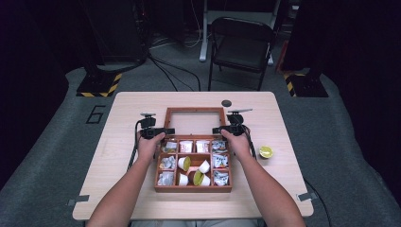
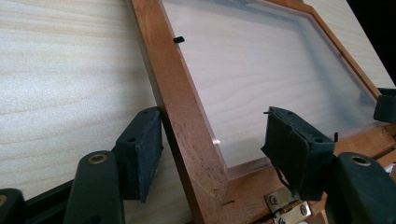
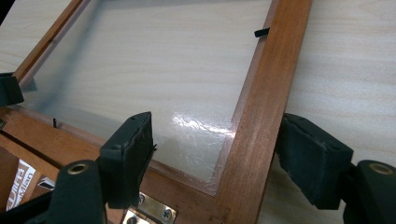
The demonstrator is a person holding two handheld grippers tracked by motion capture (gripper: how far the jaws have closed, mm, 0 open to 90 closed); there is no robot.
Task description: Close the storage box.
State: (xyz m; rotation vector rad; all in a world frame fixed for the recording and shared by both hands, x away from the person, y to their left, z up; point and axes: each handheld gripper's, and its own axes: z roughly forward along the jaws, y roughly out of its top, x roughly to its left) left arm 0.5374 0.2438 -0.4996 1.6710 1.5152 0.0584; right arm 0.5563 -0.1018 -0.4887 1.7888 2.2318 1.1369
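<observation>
A wooden compartment box (image 1: 194, 188) stands open at the table's middle, holding small white cups (image 1: 204, 166) and several wrapped sachets (image 1: 166, 163). Its glass-paned lid (image 1: 194, 110) is swung back behind it, and the table shows through the pane. My left gripper (image 1: 163, 131) (image 2: 212, 126) is open and straddles the lid's left rail (image 2: 187, 107). One pad (image 2: 144, 140) is against the rail's outer side and the other hangs over the glass. My right gripper (image 1: 218, 130) (image 3: 217, 126) is open astride the right rail (image 3: 264, 93), near the brass hinge (image 3: 149, 212).
Half a lime (image 1: 265, 152) lies on the table to the right of the box. A small black disc (image 1: 226, 103) sits near the far edge. A folding chair (image 1: 241, 42) stands beyond the table, with cables on the floor around it.
</observation>
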